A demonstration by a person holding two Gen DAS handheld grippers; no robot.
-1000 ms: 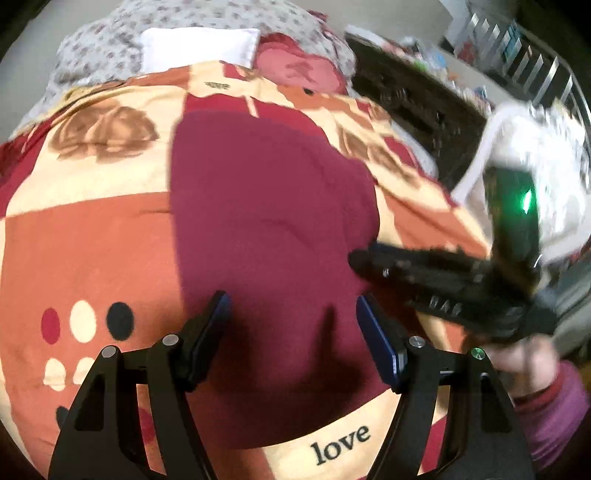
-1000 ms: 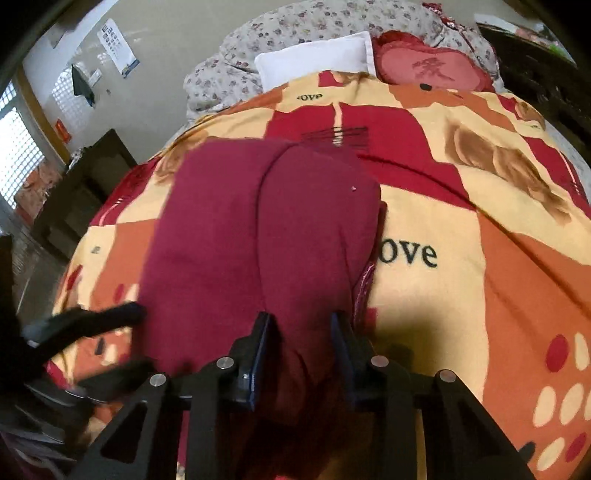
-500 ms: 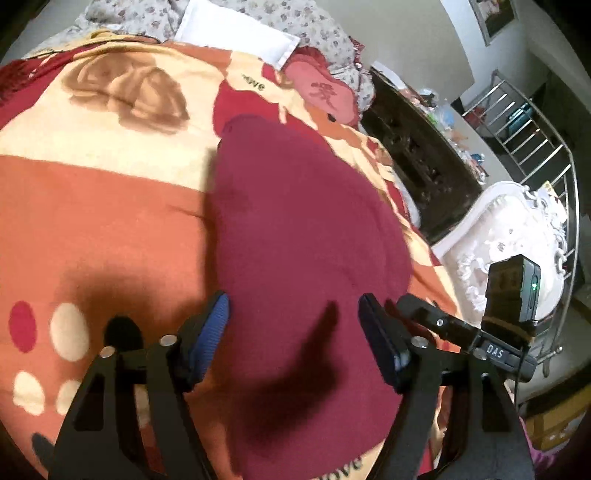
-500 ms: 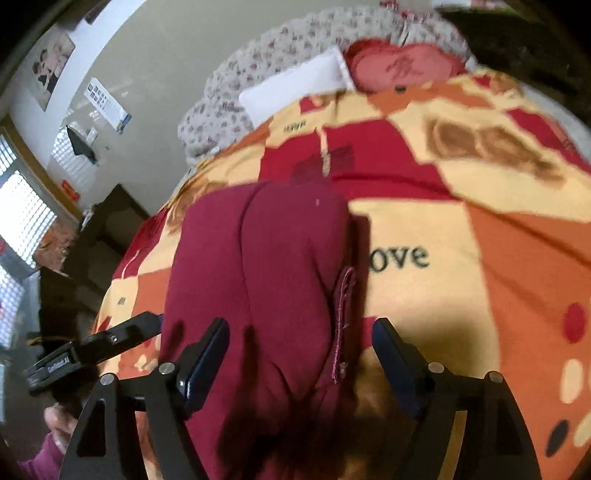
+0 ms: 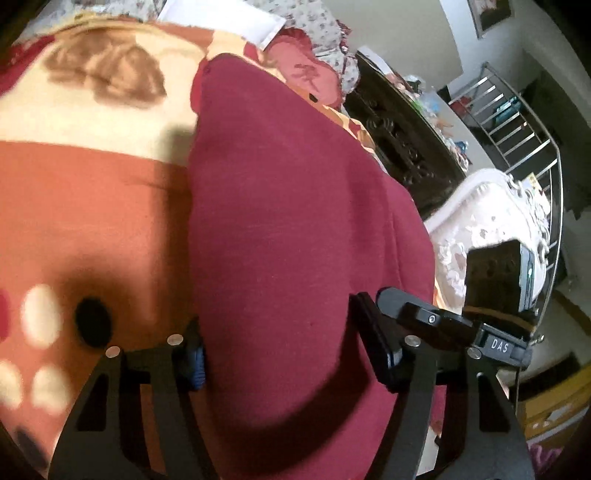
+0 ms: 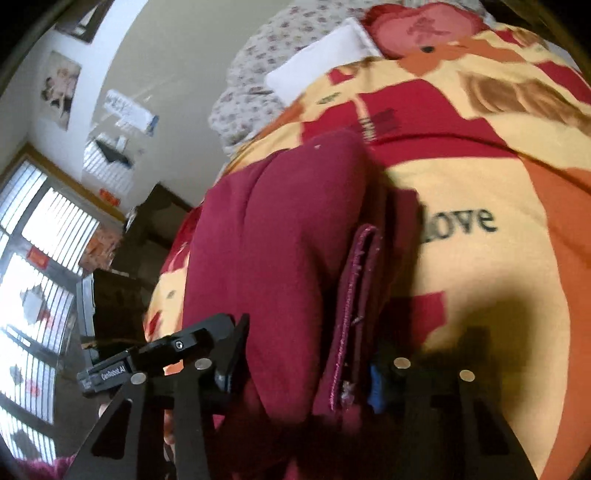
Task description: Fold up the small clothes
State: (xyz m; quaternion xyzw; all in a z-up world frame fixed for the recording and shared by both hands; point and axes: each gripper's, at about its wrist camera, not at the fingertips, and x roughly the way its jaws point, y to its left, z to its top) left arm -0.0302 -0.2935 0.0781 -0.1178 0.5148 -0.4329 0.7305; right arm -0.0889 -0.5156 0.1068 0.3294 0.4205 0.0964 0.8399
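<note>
Left hand-held gripper (image 5: 280, 362): jaws closing, spread to either side of the near end of the maroon garment (image 5: 295, 229), pads not seen pressing on it. Right hand-held gripper (image 6: 303, 373): jaws closing, the folded maroon garment (image 6: 280, 258) between them, its stitched hem edge (image 6: 354, 295) running toward 12 o'clock just inside the right-side pad; contact could not be told through blur. Garment: lay folded lengthwise on the bed, atop the patterned blanket (image 5: 92, 206), in orange, cream and red. Blanket: bore the word "love" (image 6: 461, 225) at 2 o'clock of the garment in the right wrist view. Farther, toward 12 o'clock: white pillow (image 6: 321, 59), red heart cushion (image 6: 421, 26), floral bedding (image 6: 251, 74). Dark wooden cabinet (image 5: 399, 133) stood at 2 o'clock in the left wrist view.
</note>
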